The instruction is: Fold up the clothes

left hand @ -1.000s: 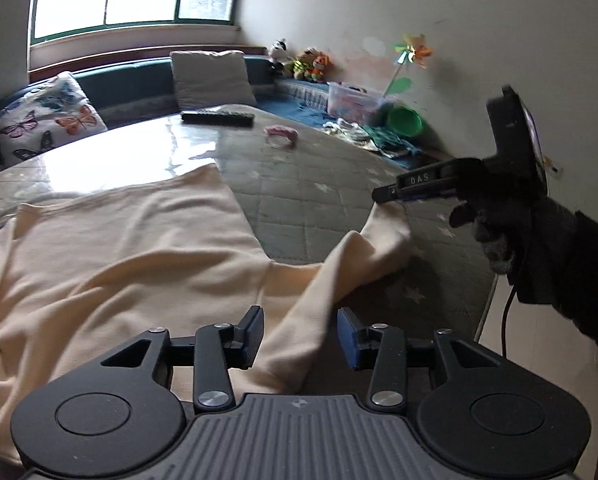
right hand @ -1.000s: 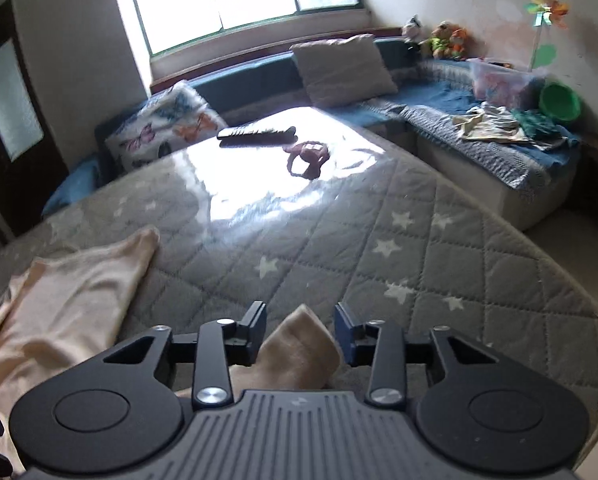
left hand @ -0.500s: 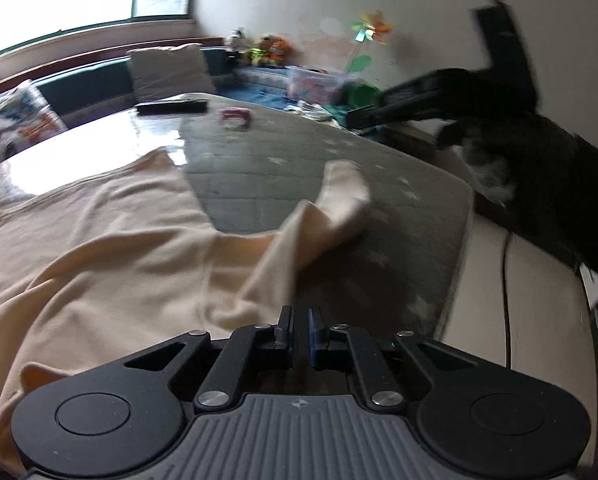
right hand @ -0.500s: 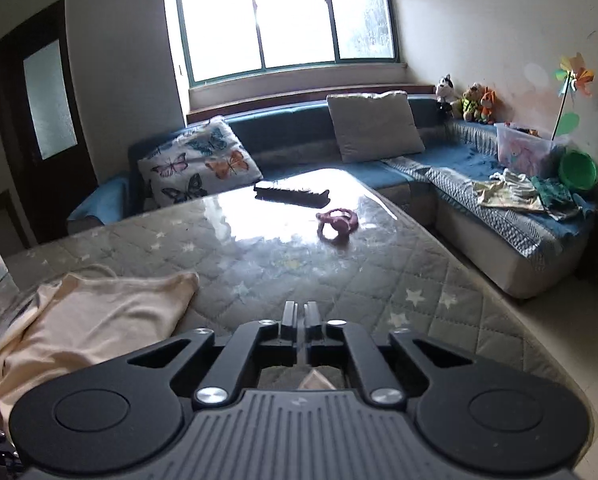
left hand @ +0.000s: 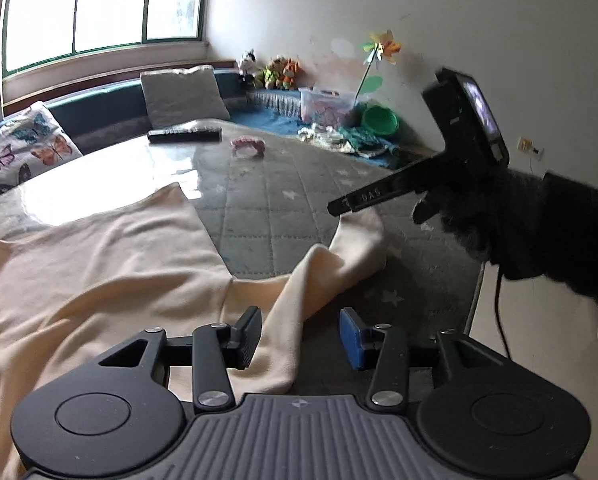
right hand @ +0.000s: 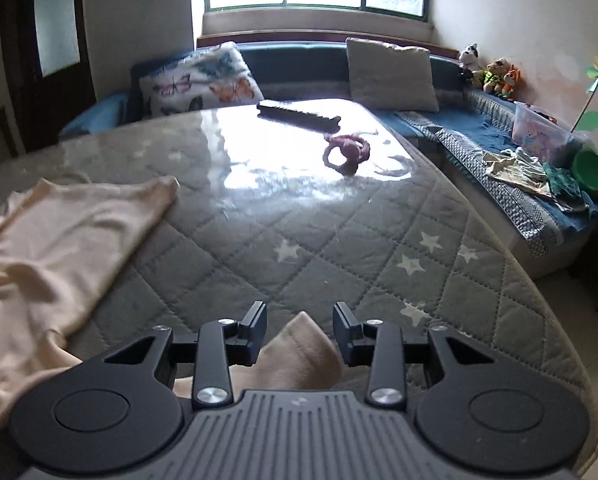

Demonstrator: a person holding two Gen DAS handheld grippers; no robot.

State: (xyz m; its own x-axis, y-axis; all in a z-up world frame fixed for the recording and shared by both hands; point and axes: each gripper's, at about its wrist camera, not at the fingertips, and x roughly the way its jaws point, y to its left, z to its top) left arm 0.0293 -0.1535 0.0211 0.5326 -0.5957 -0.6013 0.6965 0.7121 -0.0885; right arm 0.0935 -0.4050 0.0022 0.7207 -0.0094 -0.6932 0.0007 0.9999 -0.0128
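Quilted table (right hand: 339, 240), remote (right hand: 299, 117) (pink toy (right hand: 347, 152) beside)

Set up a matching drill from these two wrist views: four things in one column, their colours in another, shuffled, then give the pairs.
Things:
1. garment spread on the table
2. bowl on the bench
3. remote at the table's far end
4. small toy near the remote

Colours:
A. green
B. pink
C. cream
D. black

Pairs: 1-C, 2-A, 3-D, 4-B
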